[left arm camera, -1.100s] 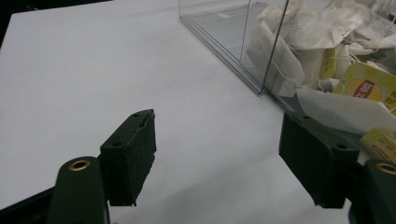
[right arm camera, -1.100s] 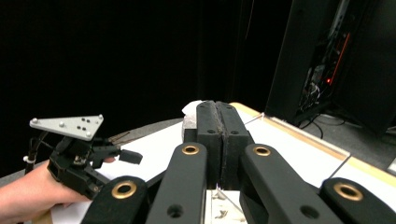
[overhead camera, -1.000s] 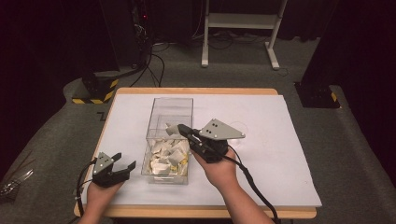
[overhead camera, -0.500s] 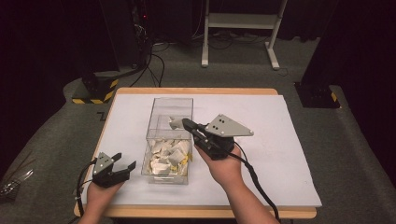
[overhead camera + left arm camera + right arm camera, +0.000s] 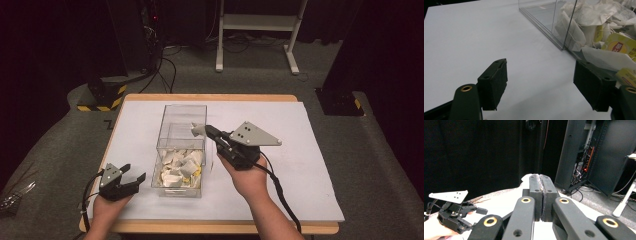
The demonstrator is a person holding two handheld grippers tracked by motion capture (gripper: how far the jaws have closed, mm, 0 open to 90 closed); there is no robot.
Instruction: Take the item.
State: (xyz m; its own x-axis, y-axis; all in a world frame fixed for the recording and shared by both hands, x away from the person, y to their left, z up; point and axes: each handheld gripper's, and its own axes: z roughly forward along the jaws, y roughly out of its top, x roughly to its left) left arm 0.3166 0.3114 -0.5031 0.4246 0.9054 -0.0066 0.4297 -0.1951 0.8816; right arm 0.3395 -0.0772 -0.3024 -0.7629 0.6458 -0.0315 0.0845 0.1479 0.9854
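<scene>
A clear plastic box [image 5: 182, 115] stands on the white table sheet, its near half piled with white tea bags [image 5: 181, 165]. My right gripper [image 5: 209, 130] hovers over the box's right side, shut on one white tea bag [image 5: 197, 130] that pokes out past its tips. In the right gripper view the jaws [image 5: 540, 176] are pressed together with a pale edge of the bag [image 5: 526, 178] behind them. My left gripper [image 5: 134, 171] rests open on the sheet by the box's near left corner. The left gripper view [image 5: 541, 85] has nothing between its pads, with the box wall [image 5: 564, 25] and tea bags [image 5: 596, 20] just ahead.
The white sheet [image 5: 300, 150] covers a wooden table [image 5: 210, 227]. Behind the table are dark cabinets, floor cables [image 5: 160, 70] and a white stand [image 5: 255, 22]. Black feet with yellow stripes [image 5: 102, 92] sit on the floor at back left.
My right gripper has risen out of the box with the tea bag in it and drifted slightly to the right and farther back. The left gripper has stayed put.
</scene>
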